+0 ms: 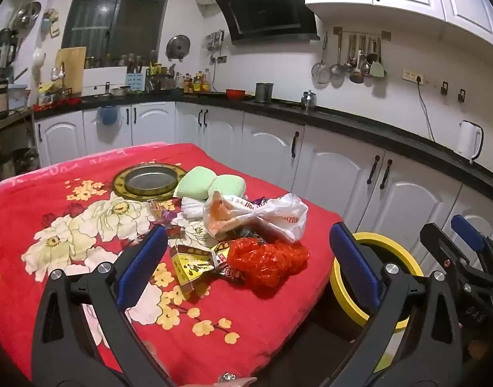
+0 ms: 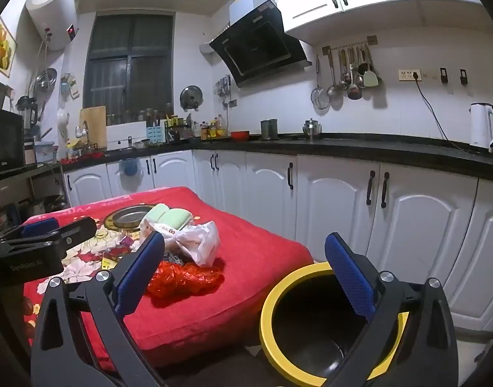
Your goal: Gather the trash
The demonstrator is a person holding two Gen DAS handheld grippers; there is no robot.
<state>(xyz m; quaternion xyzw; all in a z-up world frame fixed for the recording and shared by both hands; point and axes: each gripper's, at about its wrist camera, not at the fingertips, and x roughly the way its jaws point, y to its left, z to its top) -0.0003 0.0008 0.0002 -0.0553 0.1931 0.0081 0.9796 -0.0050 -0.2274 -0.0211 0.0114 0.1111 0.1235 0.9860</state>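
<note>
1. While we held the left gripper (image 1: 248,258) wide open and empty, the red bag (image 1: 267,262) and yellow box (image 1: 190,262) lay just ahead between its fingers.
2. Our right gripper (image 2: 244,274) also gaped empty, the bin (image 2: 278,293) just below it.

One red plastic bag (image 1: 268,262), one white plastic bag (image 1: 262,214), two green sponges (image 1: 192,183), one yellow-rimmed bin (image 2: 314,322), one metal plate (image 1: 149,180)

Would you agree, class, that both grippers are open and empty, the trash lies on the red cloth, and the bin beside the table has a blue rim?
Not quite: the bin's rim is yellow, as the right wrist view shows. The rest stands: both the left gripper and right gripper are open and empty, and the trash lies on the red cloth.
</note>
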